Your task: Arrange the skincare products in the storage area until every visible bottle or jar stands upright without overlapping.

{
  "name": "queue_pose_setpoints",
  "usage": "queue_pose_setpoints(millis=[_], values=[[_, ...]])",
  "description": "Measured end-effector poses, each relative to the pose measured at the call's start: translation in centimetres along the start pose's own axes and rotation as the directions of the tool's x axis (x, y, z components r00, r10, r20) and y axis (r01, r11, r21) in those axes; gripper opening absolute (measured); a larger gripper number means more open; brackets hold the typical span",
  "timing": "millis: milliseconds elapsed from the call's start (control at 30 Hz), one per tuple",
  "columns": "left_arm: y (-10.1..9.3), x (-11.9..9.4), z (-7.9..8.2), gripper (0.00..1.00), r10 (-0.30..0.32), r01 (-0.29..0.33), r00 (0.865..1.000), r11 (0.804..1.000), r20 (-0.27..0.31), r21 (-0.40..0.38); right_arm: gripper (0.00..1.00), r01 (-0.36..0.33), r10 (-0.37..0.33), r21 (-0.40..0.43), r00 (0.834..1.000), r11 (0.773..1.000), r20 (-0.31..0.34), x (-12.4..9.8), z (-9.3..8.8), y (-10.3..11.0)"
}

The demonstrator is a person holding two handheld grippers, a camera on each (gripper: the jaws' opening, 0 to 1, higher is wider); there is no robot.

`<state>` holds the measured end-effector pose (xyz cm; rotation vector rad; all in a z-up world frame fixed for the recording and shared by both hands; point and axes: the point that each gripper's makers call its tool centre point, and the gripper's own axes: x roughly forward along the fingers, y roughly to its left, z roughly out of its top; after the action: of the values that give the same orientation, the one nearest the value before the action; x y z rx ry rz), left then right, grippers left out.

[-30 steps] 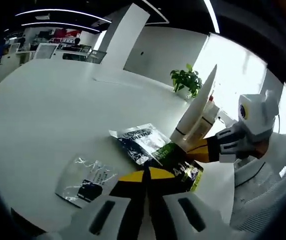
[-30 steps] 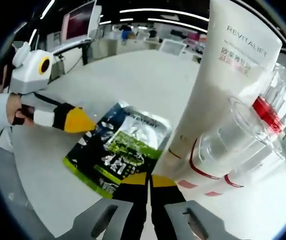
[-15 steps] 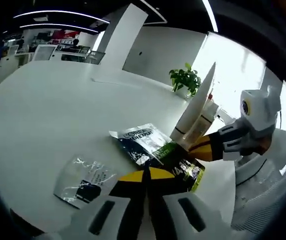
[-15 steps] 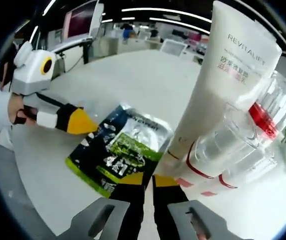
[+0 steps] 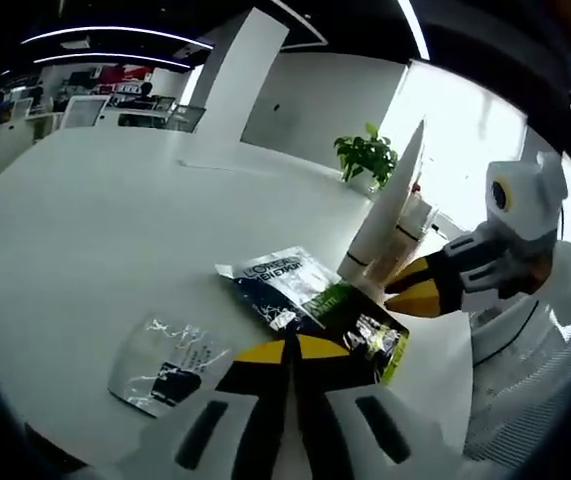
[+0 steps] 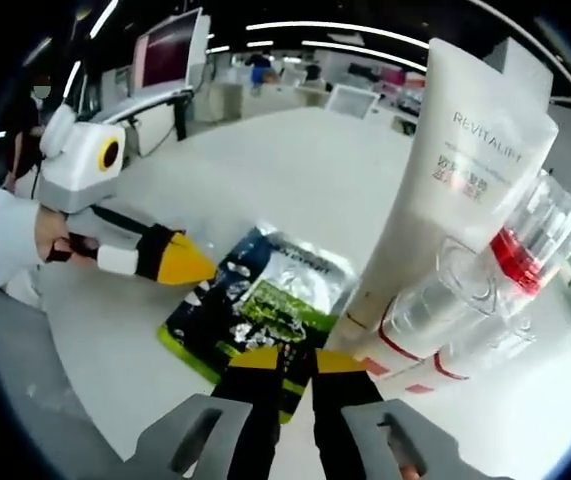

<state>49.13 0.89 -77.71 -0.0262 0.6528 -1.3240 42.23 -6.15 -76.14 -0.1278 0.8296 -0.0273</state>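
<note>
Item one, the tall white squeeze tube marked REVITALIFT, stands cap-down on the round white tabletop, with two clear plastic bottles with red bands just beside it; in the left gripper view the same tube rises as a white wedge. Expect the tube to be light, soft-walled and top-heavy on its cap, so take it low on the stiffer shoulder near the cap; the clear bottles look rigid and slick, so grip across the body below the red band, gently. Item two, a flat glossy green-and-black foil sachet, lies partly over a silver-and-navy sachet printed L'OREAL; a third silver foil sachet lies apart, nearer you. These are thin, limp and slippery, best pinched at a free edge. Your left gripper has its yellow-tipped jaws pressed together with nothing between them, low over the green sachet's near edge. Your right gripper also has its jaws nearly together and empty, its tips over the same sachet. The tabletop is smooth, bare and glossy, so packets will slide. Surroundings: an open office with strip lights, a potted green plant by a bright window and monitors on distant desks.
</note>
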Motion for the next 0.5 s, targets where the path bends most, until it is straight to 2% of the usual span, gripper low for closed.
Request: queue_pose_setpoints(millis=[300, 500], values=[[-0.6, -0.5, 1.0, 0.07, -0.010, 0.009, 1.000, 0.999, 0.015, 0.033, 0.10, -0.020, 0.019, 0.017, 0.999, 1.000, 0.042, -1.8, 1.1, 0.4], [-1.2, -1.0, 1.5, 0.12, -0.011, 0.010, 1.000, 0.997, 0.015, 0.076, 0.13, -0.026, 0.025, 0.025, 0.998, 0.999, 0.049, -2.5, 1.0, 0.5]])
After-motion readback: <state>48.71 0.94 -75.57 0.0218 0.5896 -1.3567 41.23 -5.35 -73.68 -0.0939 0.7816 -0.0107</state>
